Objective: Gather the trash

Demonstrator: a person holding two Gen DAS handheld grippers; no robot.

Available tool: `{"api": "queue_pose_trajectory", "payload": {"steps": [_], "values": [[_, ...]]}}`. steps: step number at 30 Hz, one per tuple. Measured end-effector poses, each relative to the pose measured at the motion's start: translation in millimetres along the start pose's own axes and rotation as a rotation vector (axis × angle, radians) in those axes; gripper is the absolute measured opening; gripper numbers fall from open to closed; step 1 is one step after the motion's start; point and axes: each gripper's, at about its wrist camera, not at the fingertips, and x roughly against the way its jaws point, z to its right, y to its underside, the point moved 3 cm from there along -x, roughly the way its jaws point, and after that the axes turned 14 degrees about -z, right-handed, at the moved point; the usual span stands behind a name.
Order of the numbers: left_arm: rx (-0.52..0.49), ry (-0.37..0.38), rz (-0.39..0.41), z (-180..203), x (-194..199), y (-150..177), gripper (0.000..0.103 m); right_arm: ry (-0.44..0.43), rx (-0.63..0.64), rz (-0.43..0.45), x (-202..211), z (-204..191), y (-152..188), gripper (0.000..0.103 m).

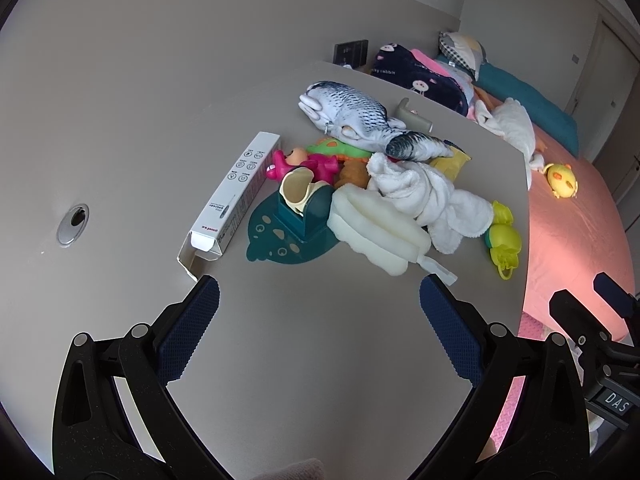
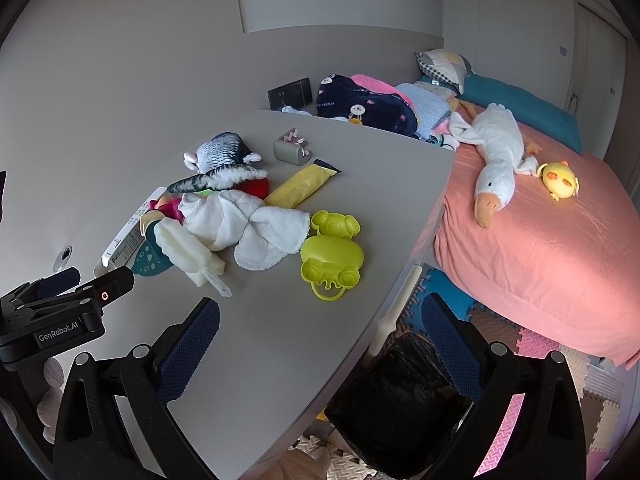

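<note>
An empty white carton (image 1: pixel 234 194) with an open end flap lies on the grey table (image 1: pixel 300 340), left of a pile of toys; it also shows in the right wrist view (image 2: pixel 127 238). A yellow wrapper (image 2: pixel 300 186) lies at the pile's far side, partly hidden in the left wrist view (image 1: pixel 452 164). A black-lined bin (image 2: pixel 400 396) stands on the floor below the table's right edge. My left gripper (image 1: pixel 320 300) is open and empty above the table, just short of the carton. My right gripper (image 2: pixel 320 316) is open and empty over the table's right edge, above the bin.
The pile holds a plush fish (image 1: pixel 352 120), a white cloth (image 1: pixel 428 196), a cream sponge (image 1: pixel 376 228), a teal holder (image 1: pixel 304 216), pink (image 1: pixel 304 164) and lime toys (image 2: pixel 332 256). A grey case (image 2: pixel 290 148) lies behind. A pink bed (image 2: pixel 540 240) with a plush goose (image 2: pixel 500 160) stands right.
</note>
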Motion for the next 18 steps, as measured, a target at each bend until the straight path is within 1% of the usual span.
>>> {"api": "queue_pose_trajectory", "payload": {"steps": [6,11,18], "values": [[-0.004,-0.005,-0.005,0,-1,-1,0.097,-0.004,0.002,-0.002,-3,0,2,0.100],[-0.017,-0.034,0.002,-1,-3,-1,0.097,-0.020,0.009,0.000,-7,3,4,0.100],[-0.011,-0.055,-0.003,-9,-10,-4,0.097,-0.055,-0.027,-0.016,-15,13,0,0.100]]}}
